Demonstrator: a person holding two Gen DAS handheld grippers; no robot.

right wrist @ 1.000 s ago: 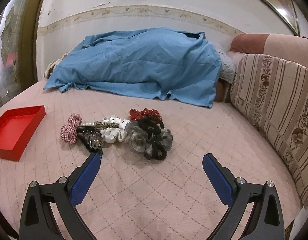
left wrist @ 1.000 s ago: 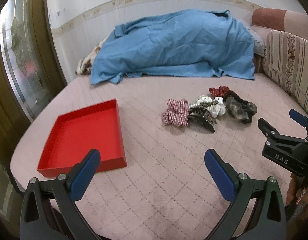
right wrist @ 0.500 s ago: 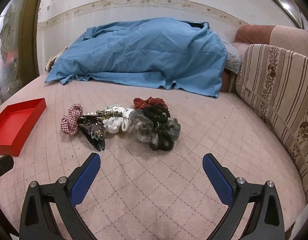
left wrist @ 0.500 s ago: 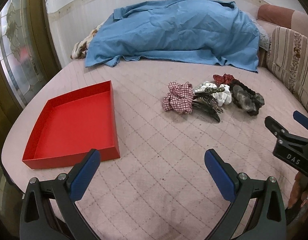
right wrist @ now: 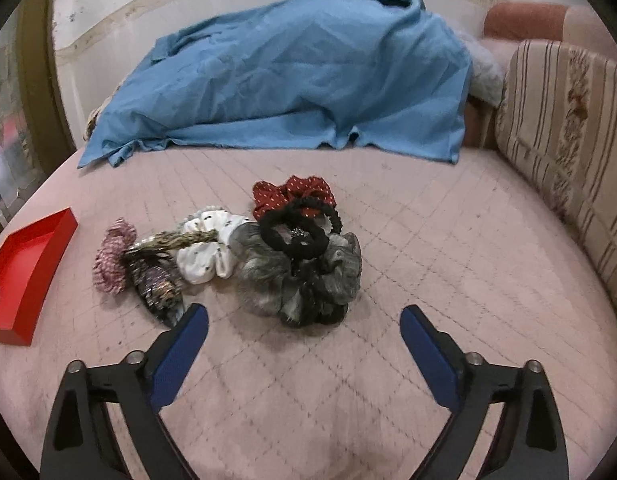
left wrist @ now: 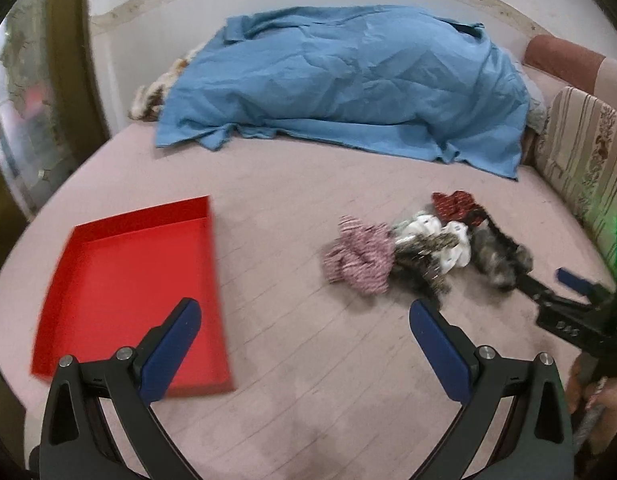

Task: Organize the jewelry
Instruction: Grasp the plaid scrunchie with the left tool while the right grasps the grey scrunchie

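Note:
A heap of hair accessories lies on the pink quilted bed: a pink checked scrunchie [right wrist: 113,257] [left wrist: 358,256], a dark sequinned clip [right wrist: 158,284], a white scrunchie [right wrist: 208,256], a grey scrunchie [right wrist: 268,276], a black hair tie [right wrist: 294,236] and a red dotted scrunchie [right wrist: 292,194]. An empty red tray [left wrist: 128,280] [right wrist: 24,260] lies to their left. My left gripper [left wrist: 304,340] is open and empty, between tray and heap. My right gripper [right wrist: 304,340] is open and empty, just short of the grey scrunchie; it also shows at the right in the left wrist view [left wrist: 548,284].
A rumpled blue sheet [right wrist: 292,80] covers a mound at the back of the bed [right wrist: 428,260]. A striped sofa cushion [right wrist: 568,140] borders the right side. A mirrored door frame [left wrist: 36,100] stands at the left.
Both grippers have moved forward toward the heap, which now looks larger and closer. The left wrist view has swung, so the tray sits nearer its left finger. Both stay open.

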